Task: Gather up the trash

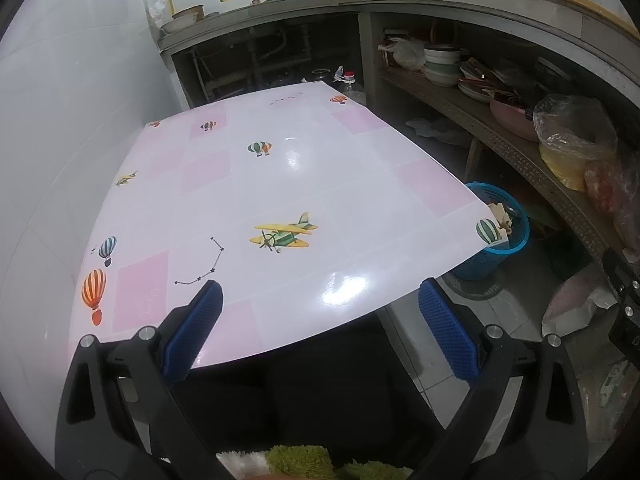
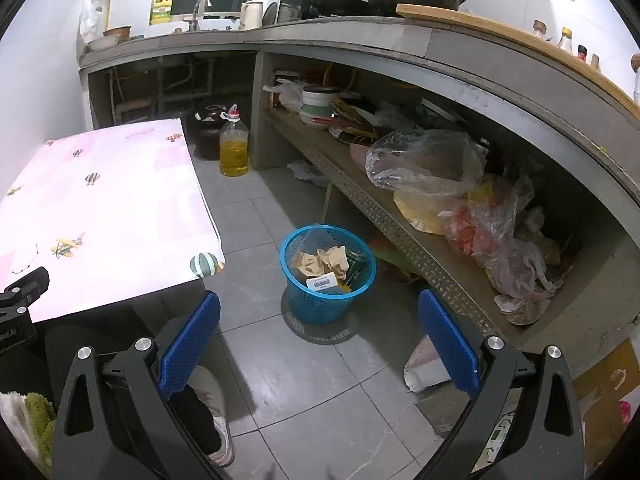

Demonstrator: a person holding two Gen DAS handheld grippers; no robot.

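both grippers open and empty, trash sits in the blue bin

left gripper: jaws spread wide, nothing between the blue pads. it hangs over the near edge of the table, whose pink-and-white cloth shows balloons and a yellow plane print just ahead of the fingertips. the blue basket is ahead and to the right of this gripper, on the floor, partly hidden behind the table's right corner.

right gripper: jaws also wide apart, holding nothing. the blue basket sits on the grey tile floor straight ahead, between the two pads and a bit beyond them. inside it: crumpled brown paper, a white labelled item, and something dark green, probably a wrapper, too small to tell. the table is ahead-left of this gripper, the cluttered shelf with plastic bags ahead-right. an oil bottle stands on the floor further ahead, beside the table's far corner.
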